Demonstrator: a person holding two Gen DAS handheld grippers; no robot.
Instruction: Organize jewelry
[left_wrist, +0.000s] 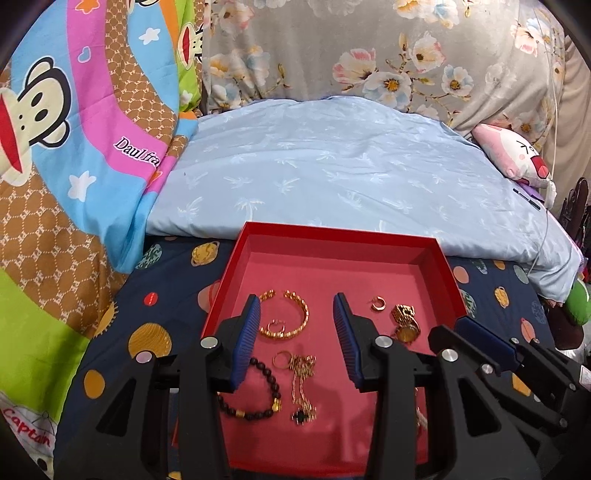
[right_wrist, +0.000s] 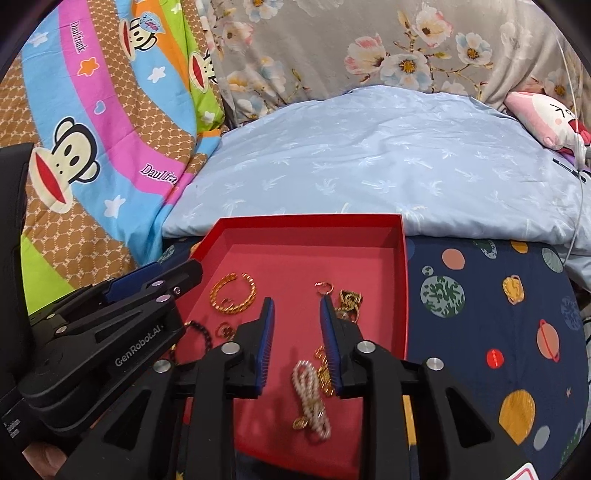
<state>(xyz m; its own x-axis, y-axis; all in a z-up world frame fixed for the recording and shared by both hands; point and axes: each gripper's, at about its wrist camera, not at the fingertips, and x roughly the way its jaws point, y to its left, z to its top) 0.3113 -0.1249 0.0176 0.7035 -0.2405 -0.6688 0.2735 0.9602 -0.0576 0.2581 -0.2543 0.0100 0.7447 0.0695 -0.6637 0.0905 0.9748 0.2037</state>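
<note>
While both grippers, left (left_wrist: 297, 339) and right (right_wrist: 297, 345), hover spread and empty over the red tray (left_wrist: 343, 236), crowded chains (left_wrist: 304, 384) risk snagging together.

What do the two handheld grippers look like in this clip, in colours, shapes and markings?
The left gripper and the right gripper look alike: matte black plastic bodies with triangular cut-outs, round silver pivot pins, and two flat fingers faced with ribbed blue pads. The right wrist view shows white "GenRobot.AI" lettering on the left gripper's side. No cables or sleeves are visible.
</note>
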